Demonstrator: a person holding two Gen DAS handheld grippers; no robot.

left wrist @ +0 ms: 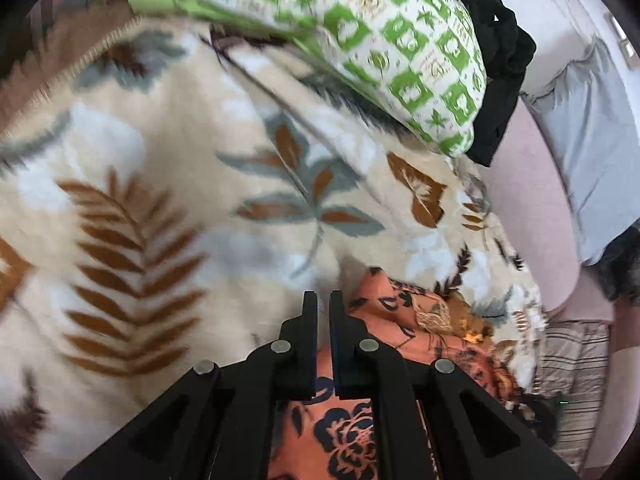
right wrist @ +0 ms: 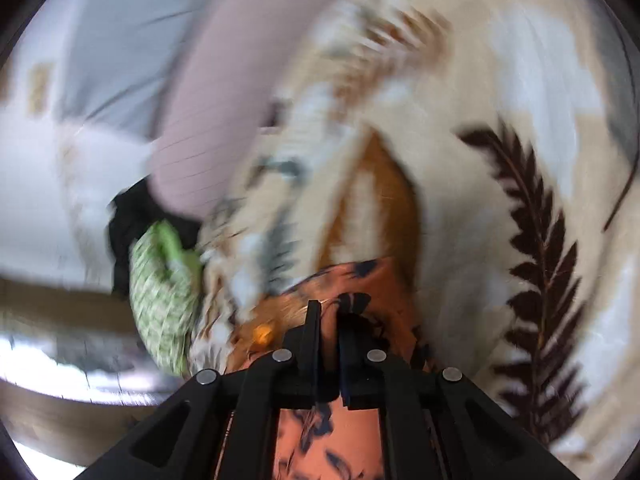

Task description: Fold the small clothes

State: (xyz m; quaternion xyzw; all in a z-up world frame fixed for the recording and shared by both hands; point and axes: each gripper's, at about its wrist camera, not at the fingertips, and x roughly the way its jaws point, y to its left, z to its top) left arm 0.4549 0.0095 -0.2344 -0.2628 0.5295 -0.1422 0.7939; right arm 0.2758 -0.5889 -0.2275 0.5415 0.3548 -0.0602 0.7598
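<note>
An orange garment with a dark flower print (left wrist: 400, 320) hangs bunched under and to the right of my left gripper (left wrist: 323, 300). That gripper is shut on a fold of the cloth, which runs down between the black fingers (left wrist: 310, 320). In the right wrist view the same orange garment (right wrist: 360, 280) is pinched by my right gripper (right wrist: 329, 312), also shut on the fabric. Both grippers hold the garment above a cream blanket with brown and grey leaf print (left wrist: 180, 200). The right wrist view is heavily blurred.
A green and white patterned pillow (left wrist: 380, 40) lies at the blanket's far edge, with black cloth (left wrist: 500, 60) behind it. A pale pink sheet (left wrist: 528, 220) and a light blue cloth (left wrist: 592, 140) lie to the right. A striped fabric (left wrist: 576, 360) shows low right.
</note>
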